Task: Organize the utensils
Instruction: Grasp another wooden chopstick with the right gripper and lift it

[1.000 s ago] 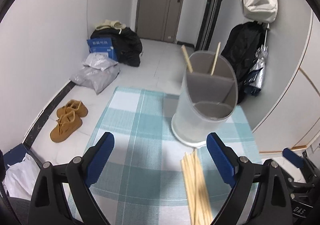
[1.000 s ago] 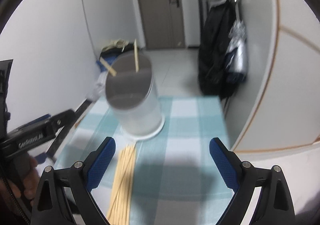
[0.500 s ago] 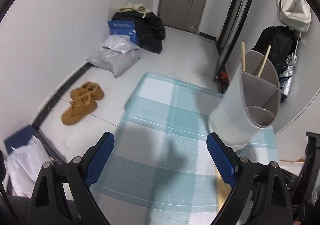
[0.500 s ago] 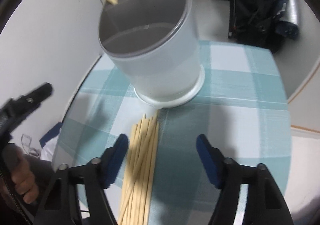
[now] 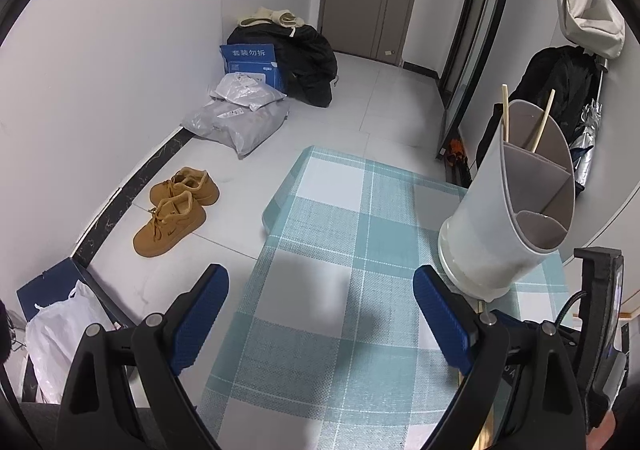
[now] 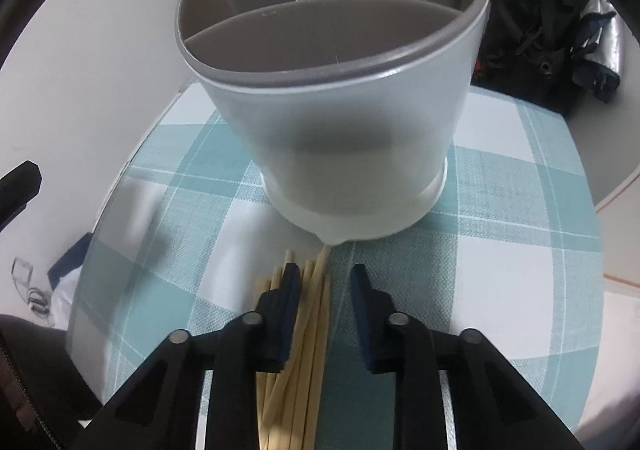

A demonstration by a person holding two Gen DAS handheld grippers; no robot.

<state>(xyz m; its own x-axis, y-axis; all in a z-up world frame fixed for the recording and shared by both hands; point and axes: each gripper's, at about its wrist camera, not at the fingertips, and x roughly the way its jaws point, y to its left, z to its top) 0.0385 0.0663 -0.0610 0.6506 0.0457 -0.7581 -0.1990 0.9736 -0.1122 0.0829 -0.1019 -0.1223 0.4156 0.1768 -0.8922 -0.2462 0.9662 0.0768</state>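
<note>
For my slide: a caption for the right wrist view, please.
Right gripper, jaws just closing around chopsticks lying before the divided holder on checked cloth.

The left hand-held gripper [image 5: 320,314] gapes wide; the right hand-held gripper [image 6: 325,280], tilted steeply down, has just been closing.

Left wrist view looks down across the table [image 5: 320,290], holder [image 5: 508,210] at 2 o'clock; right wrist view sits close, holder [image 6: 340,110] at 12 o'clock.
</note>
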